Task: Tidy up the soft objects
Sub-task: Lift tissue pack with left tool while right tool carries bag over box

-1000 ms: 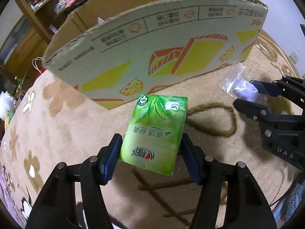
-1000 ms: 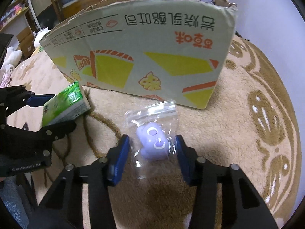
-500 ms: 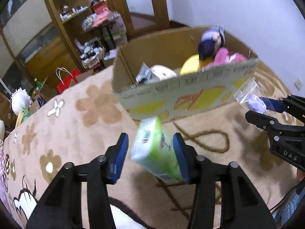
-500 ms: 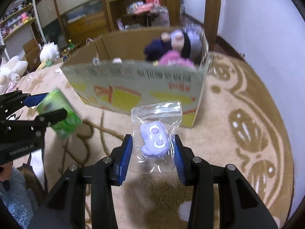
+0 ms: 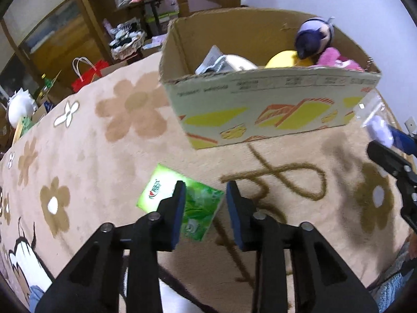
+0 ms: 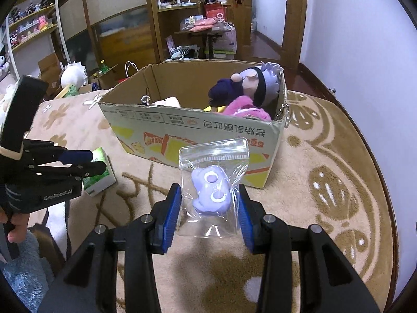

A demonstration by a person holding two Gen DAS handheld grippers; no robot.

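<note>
My left gripper point(image 5: 206, 195) is up in the air, its jaws close together and holding nothing. The green tissue pack point(image 5: 179, 203) lies on the beige blanket below it, partly hidden by the left finger; it also shows in the right wrist view point(image 6: 100, 174), under the left gripper point(image 6: 97, 161). My right gripper point(image 6: 208, 206) is shut on a clear zip bag with a purple soft toy point(image 6: 212, 190), held in the air in front of the open cardboard box point(image 6: 198, 127). The box point(image 5: 273, 99) holds plush toys. The bag point(image 5: 375, 122) shows at the right edge.
A dark-haired plush doll point(image 6: 247, 83) and pink plush point(image 6: 247, 109) fill the box's right end; white and yellow soft items point(image 5: 234, 61) lie at its left. Shelves and clutter point(image 6: 198, 20) stand beyond the bed. A white plush point(image 6: 74, 71) sits at far left.
The tissue pack has slipped out of my left gripper and fallen onto the blanket. Both grippers have risen; the box's inside is now in view. The right gripper still holds the bag.
</note>
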